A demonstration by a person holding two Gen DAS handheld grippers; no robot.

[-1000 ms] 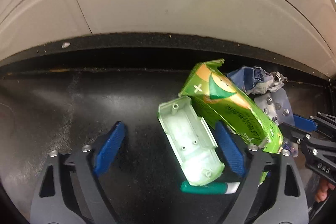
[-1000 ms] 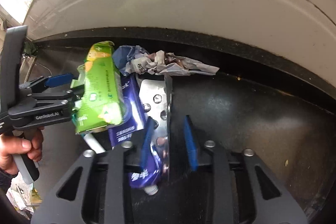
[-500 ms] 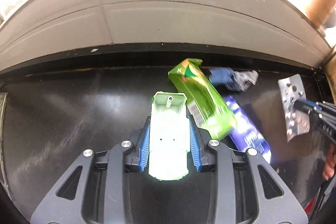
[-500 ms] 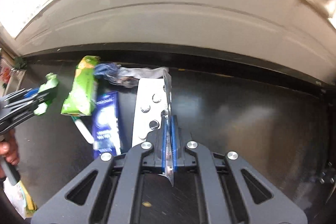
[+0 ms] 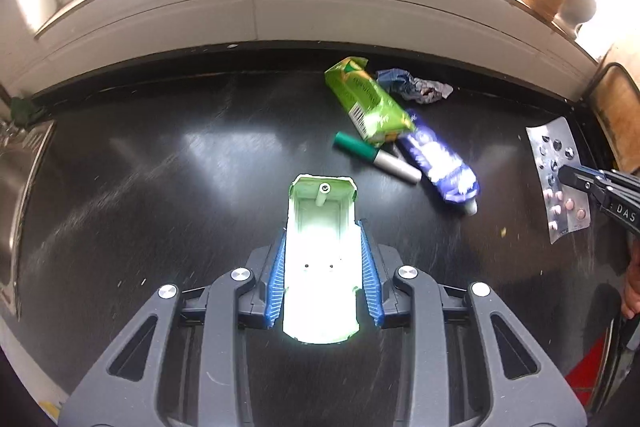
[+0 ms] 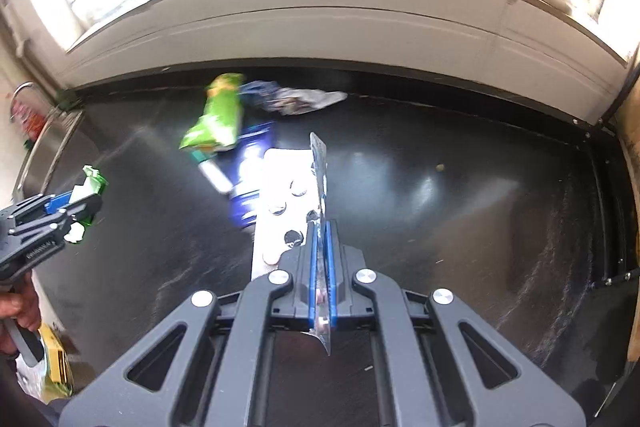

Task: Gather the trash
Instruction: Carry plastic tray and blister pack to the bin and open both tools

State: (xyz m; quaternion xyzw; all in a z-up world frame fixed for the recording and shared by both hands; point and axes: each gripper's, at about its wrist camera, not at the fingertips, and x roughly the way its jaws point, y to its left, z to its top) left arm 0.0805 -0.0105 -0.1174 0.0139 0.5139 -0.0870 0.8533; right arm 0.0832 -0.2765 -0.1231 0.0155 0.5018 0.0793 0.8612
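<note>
The left gripper [image 5: 322,275] clenches the pale green plastic shell [image 5: 320,259] at lower centre, while the right gripper [image 6: 320,267] pinches the pill blister pack [image 6: 286,211] by one thin edge, so that foil could slip out if jolted.

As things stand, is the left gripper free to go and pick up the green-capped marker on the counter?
Probably not yet. The left gripper is shut on a pale green plastic shell, so its jaws are full. The marker itself lies uncovered beside the green carton.
</note>
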